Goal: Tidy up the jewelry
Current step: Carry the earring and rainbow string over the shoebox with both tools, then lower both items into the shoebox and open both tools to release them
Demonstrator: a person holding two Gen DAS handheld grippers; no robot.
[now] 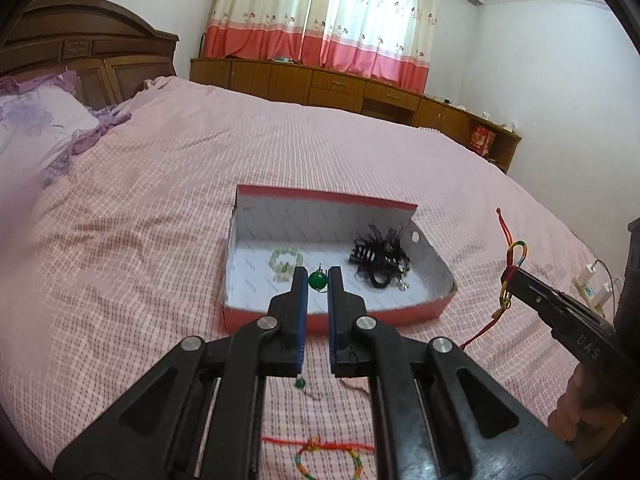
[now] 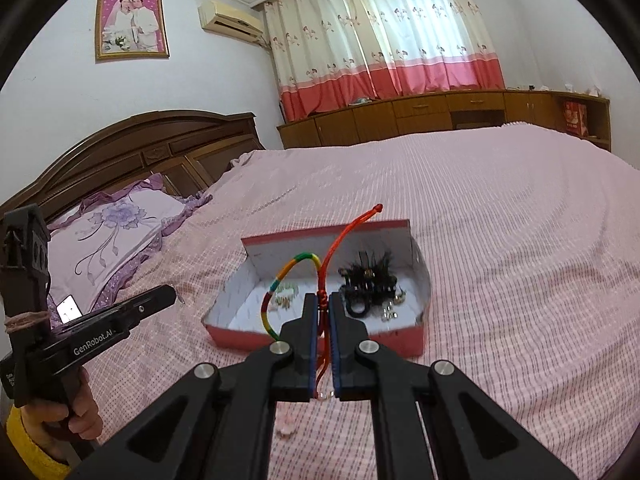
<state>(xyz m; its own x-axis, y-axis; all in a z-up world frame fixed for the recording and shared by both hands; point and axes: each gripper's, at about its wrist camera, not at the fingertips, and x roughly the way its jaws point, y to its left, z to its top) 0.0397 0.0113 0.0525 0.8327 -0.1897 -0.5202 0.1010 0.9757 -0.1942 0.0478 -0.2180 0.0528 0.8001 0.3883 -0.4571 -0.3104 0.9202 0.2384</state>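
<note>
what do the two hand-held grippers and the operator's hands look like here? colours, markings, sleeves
Both are black linkages with silver pivot pins and blue pads. The left hand-held gripper reads GenRobot.AI; its hand has a yellow cuff. The right hand-held gripper shows "DAS"; its hand is bare.

Pink checked bedspread (image 1: 160, 200); a red box (image 1: 400, 312) with white inside; a green bead (image 1: 318, 280); a red cord with rainbow braid (image 2: 298, 260); black grippers, blue-padded jaws.
</note>
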